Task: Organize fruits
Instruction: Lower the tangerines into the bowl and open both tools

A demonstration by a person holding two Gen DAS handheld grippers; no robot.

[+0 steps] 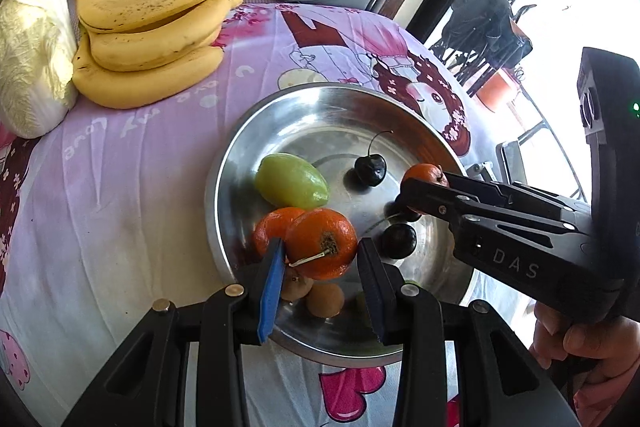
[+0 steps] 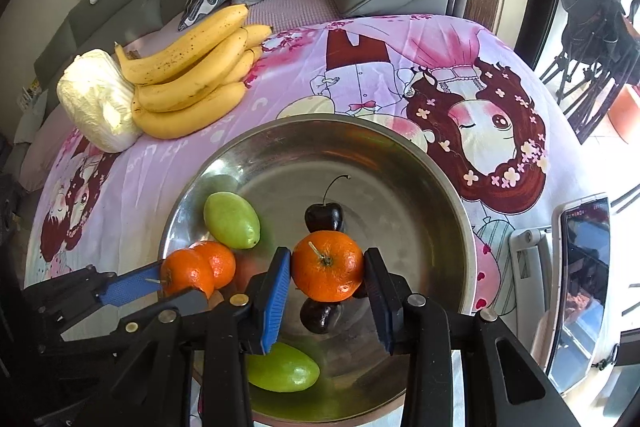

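A: Left wrist view first; what do the tongs hold?
B: The left gripper point(image 1: 322, 259) is clenched on a mandarin point(image 1: 321, 243), held over the near side of the steel bowl point(image 1: 224, 187); a second mandarin point(image 1: 272, 227) sits just behind it; a green fruit point(image 1: 292, 181) and a stemmed cherry point(image 1: 371, 169) lie in the bowl; the right gripper point(image 1: 416, 187) reaches in from the right, gripping a small orange fruit point(image 1: 426, 174); bananas point(image 1: 152, 39) and a cabbage point(image 1: 32, 55) rest well apart on the pink cloth point(image 1: 120, 187).

A: And the right wrist view?
B: The right gripper point(image 2: 328, 273) pinches an orange mandarin point(image 2: 327, 265) above the bowl point(image 2: 400, 155); dark cherries point(image 2: 324, 217) lie behind and beneath; the left gripper point(image 2: 176, 287) grips its mandarin point(image 2: 188, 273) at the bowl's left rim; a phone point(image 2: 580, 287) stands to the right.
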